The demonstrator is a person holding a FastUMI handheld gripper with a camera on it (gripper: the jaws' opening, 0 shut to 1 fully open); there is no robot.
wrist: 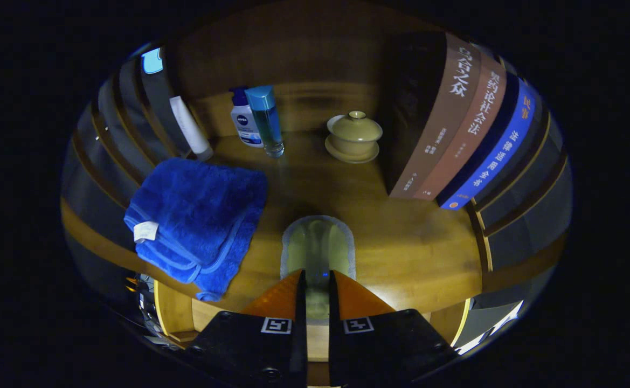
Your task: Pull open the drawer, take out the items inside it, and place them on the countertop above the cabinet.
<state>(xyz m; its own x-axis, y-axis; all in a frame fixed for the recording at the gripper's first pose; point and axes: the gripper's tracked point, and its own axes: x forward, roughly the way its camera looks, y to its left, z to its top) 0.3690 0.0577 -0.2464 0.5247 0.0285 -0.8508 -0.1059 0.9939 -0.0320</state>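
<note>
My gripper (pixel 316 275) pinched a pale rounded item (pixel 317 242) by its near end, over the countertop (pixel 412 253), right of the blue towel (pixel 196 215). It looked light, hard and slippery, so I judged a firm, low grip best.

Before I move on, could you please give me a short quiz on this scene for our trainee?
1. True or false: the blue towel lies folded on the wooden countertop.
2. What stands just beside the row of books? A) a lidded cup on a saucer B) a kettle C) a potted plant
3. Fill in: the gripper is ___ on the pale rounded item that sticks out ahead of its fingers.

Key: 1 true. 2 A. 3 shut; both fingers seem to press on the item.
</note>
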